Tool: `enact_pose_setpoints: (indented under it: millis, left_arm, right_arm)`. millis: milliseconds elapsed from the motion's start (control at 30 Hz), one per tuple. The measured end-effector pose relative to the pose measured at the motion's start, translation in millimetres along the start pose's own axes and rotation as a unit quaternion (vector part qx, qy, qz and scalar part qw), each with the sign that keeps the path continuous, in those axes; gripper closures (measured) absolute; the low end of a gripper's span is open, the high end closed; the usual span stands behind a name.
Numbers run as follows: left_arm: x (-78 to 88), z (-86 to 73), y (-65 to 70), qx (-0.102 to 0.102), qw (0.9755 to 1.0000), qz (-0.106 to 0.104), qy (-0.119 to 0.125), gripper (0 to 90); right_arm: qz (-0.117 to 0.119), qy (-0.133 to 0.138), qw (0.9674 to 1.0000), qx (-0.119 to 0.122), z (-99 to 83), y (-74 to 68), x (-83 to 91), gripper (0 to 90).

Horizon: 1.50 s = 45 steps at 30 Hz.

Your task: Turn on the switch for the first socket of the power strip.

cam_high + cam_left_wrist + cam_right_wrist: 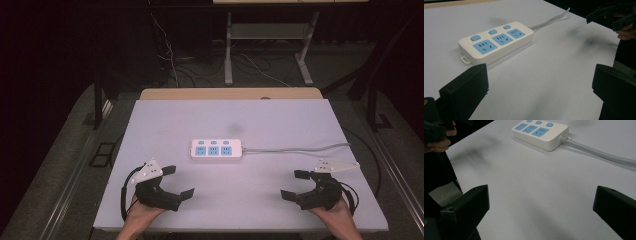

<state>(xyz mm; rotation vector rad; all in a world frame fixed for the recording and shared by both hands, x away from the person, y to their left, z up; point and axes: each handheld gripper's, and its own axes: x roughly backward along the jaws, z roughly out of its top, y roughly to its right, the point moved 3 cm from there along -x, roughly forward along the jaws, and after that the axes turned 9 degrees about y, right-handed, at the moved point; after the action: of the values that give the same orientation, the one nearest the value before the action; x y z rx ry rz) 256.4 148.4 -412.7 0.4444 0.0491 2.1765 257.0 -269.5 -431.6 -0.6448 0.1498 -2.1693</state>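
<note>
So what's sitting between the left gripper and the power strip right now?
Nothing: in the high view, bare white table separates the open left gripper from the power strip.

A pale, flat tabletop (165, 125) carries a white power strip (216, 149) with three blue sockets and three blue switches, lying flat near the middle. Its grey cord (300, 148) runs along the surface toward the right edge.

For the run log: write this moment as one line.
left gripper: open, empty | right gripper: open, empty | power strip: mid-table, untouched, sockets empty | cord: runs to table's right edge
</note>
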Motion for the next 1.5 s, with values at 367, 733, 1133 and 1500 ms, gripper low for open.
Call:
enact_pose_setpoints:
  millis: [367, 733, 1133, 1500]
  left_arm:
    - [-6.0, 9.3, -1.7, -0.006, 0.9998, -0.009, -0.017, 0.0]
    - [-10.7, 21.1, -6.6, -0.007, 0.9995, -0.015, -0.028, 0.0]
    - [-20.5, 39.3, -12.1, -0.013, 0.9987, -0.022, -0.045, 0.0]
    - [-31.5, 51.6, -12.8, -0.027, 0.9970, -0.032, -0.064, 0.0]
  right_arm:
    - [0.000, -0.001, 1.0000, 0.003, -0.1, -0.2, -0.4, 0.1]
    - [-0.002, -0.001, 1.0000, 0.000, -0.1, 2.1, 0.2, 0.1]
    - [-0.001, -0.002, 1.0000, 0.002, -0.2, 0.7, -0.2, 0.1]
    - [0.001, -0.003, 1.0000, 0.004, -0.3, 0.0, -0.4, 0.1]
